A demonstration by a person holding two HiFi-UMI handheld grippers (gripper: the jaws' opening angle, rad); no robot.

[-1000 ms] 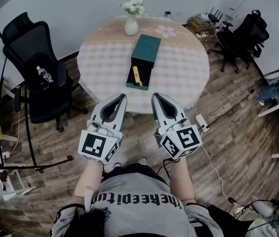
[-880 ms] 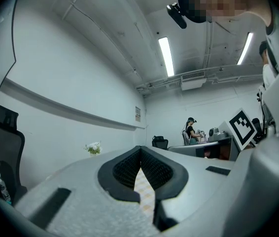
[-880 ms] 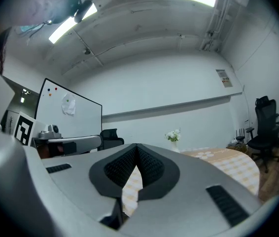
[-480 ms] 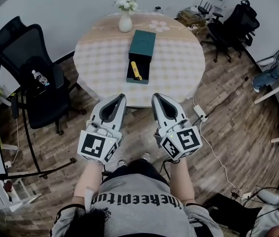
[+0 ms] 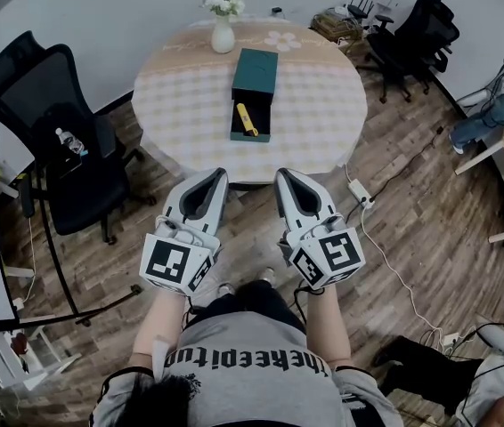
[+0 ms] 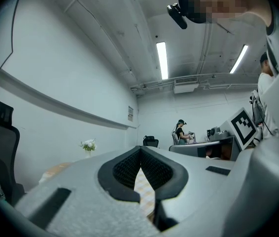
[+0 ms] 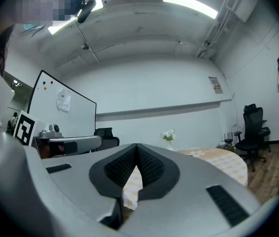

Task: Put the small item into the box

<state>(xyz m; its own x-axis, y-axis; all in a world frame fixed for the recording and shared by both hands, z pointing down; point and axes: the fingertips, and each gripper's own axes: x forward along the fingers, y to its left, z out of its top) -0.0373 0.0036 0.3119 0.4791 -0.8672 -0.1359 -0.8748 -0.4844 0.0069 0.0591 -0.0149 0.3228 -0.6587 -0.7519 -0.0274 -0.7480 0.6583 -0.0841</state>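
close to the person's body, the left hand-held gripper (image 5: 219, 176) and right hand-held gripper (image 5: 284, 176) sit side by side, each with its jaws pressed together, tips touching. beyond them stands the round checked worktop (image 5: 323, 105). at its middle the dark green box (image 5: 256, 69) lies open, the small yellow item (image 5: 247, 120) in its nearer half. a vase (image 5: 223, 36) of flowers stands at the far edge.

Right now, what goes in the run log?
left tool: shut, empty | right tool: shut, empty | small yellow item: lying in open dark green box | both tools: short of round checked table
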